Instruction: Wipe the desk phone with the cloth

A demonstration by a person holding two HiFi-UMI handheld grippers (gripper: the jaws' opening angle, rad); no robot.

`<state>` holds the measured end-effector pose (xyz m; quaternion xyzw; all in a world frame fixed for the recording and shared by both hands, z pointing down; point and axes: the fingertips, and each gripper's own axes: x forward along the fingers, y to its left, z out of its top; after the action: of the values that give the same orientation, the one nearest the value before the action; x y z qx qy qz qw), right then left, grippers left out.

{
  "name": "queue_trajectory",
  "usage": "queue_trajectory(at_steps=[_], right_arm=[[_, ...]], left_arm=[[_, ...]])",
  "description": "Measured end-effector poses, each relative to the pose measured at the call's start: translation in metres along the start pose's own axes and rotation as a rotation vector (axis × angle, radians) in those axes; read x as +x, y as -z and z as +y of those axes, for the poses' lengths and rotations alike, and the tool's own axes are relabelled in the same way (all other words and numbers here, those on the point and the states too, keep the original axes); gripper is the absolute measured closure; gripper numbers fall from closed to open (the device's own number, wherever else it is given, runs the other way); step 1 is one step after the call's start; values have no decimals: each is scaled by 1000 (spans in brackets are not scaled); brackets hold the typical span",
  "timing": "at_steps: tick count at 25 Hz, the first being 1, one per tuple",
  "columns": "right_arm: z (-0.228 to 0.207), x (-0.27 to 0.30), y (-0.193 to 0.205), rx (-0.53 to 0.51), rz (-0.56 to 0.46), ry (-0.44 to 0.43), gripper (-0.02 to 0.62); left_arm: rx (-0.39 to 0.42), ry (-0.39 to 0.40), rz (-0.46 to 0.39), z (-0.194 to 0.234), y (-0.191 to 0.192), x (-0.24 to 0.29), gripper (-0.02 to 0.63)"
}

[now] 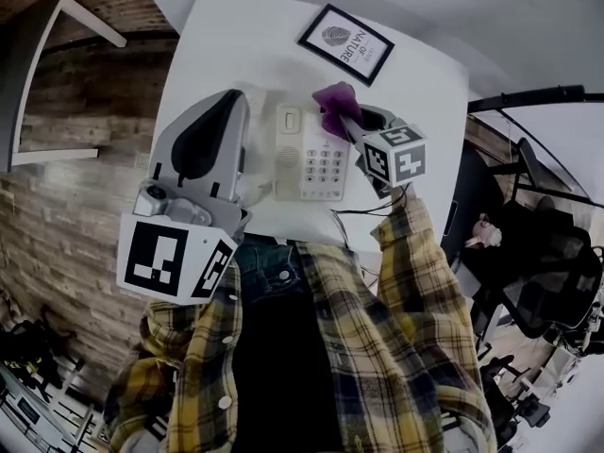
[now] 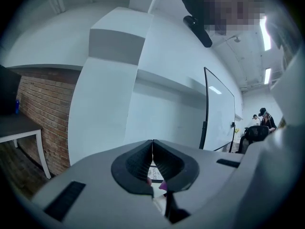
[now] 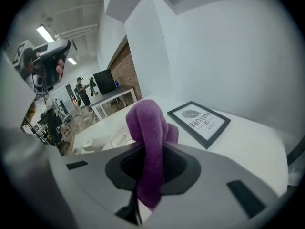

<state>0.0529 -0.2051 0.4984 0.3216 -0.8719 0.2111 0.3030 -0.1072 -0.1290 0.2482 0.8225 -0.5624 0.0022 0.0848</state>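
Observation:
A cream desk phone (image 1: 310, 154) lies on the white desk (image 1: 236, 45), its handset on the left side. In the head view my right gripper (image 1: 345, 121) hovers over the phone's far right corner, shut on a purple cloth (image 1: 333, 97) that bunches up past the jaws. The right gripper view shows the cloth (image 3: 148, 123) pinched in the right gripper (image 3: 150, 149), with the phone (image 3: 97, 141) low at the left. My left gripper (image 1: 238, 102) is left of the phone, raised and tilted up. In its own view the left gripper (image 2: 152, 144) is shut with nothing in it.
A black-framed picture (image 1: 345, 43) lies flat at the desk's far side, beyond the phone, and shows again as the picture (image 3: 198, 120). The phone cord (image 1: 357, 215) trails off the near edge. A brick wall (image 1: 66, 159) is left, office chairs (image 1: 557, 281) right.

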Motion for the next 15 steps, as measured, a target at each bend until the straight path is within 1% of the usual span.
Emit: queue_trajectory(at_steps=[2,5,10,15], right_arm=[[0,7,6,-2,18,0,528],[2,6,9,31,6,-8,529],[12,2,24,-10,39,-20,529],[23,-3,39,-9,48,-25,529]], left_arm=[[-4,-10,1,2,1,-2,591],[-10,-15,3,3,2,-3,591],[-12,3,7,-2,4,1,591],[-14,29,10,-10,6,7,591]])
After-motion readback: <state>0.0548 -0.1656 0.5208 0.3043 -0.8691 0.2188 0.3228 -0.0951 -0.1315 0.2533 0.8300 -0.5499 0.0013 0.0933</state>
